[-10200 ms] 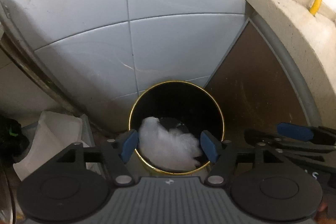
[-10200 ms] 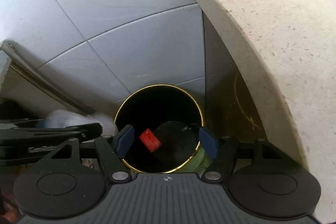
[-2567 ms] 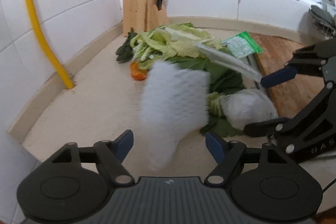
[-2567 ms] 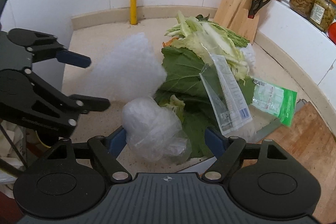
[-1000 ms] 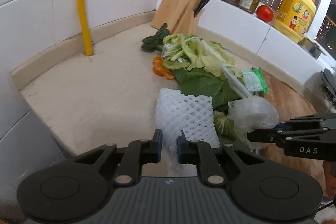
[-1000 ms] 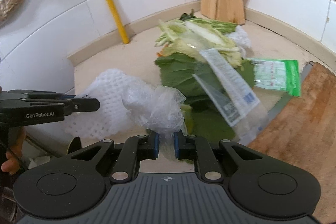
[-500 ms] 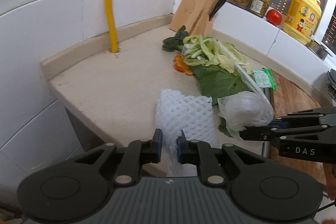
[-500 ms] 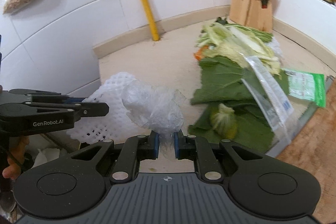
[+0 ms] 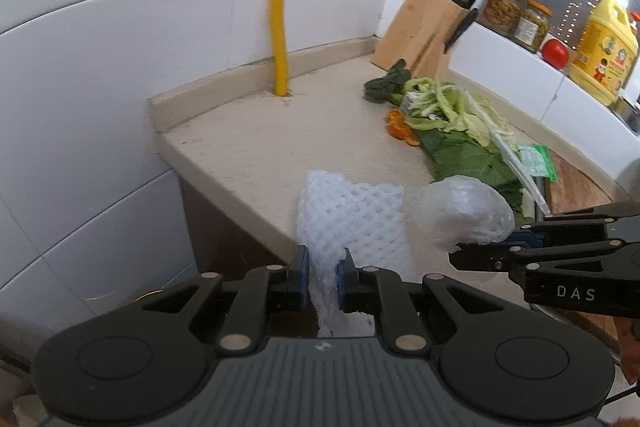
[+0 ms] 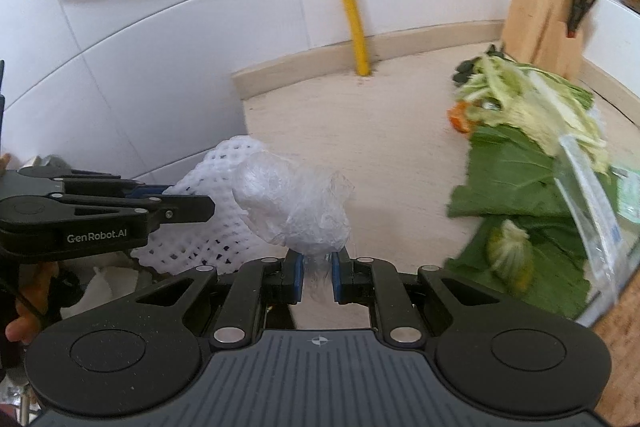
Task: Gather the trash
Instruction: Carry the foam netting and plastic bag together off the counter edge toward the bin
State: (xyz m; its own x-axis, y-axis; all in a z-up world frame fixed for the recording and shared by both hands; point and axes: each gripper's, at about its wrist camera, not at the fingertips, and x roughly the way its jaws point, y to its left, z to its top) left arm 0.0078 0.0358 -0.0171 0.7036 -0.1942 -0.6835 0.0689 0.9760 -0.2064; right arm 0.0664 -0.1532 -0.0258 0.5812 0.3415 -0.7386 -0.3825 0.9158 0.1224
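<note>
My left gripper (image 9: 322,277) is shut on a white foam fruit net (image 9: 352,215), held in the air off the counter's near corner. My right gripper (image 10: 317,277) is shut on a crumpled clear plastic bag (image 10: 296,209), held beside it. In the left wrist view the bag (image 9: 464,213) shows at the right with the right gripper (image 9: 516,245). In the right wrist view the net (image 10: 208,219) shows at the left with the left gripper (image 10: 160,201). A clear wrapper (image 10: 588,187) and a green packet (image 9: 538,163) lie on the leaf scraps (image 10: 516,171).
The beige counter (image 9: 288,143) ends in a corner, with white tiled wall below and behind. A yellow pipe (image 9: 282,27) rises at the back. A knife block (image 9: 424,31), jars (image 9: 502,15), a tomato (image 9: 556,53) and a yellow oil bottle (image 9: 600,51) stand beyond. A wooden board (image 9: 576,191) lies at the right.
Both grippers have pulled back and left from the counter with the net and the bag still held. The scrap pile now sits farther off to the right.
</note>
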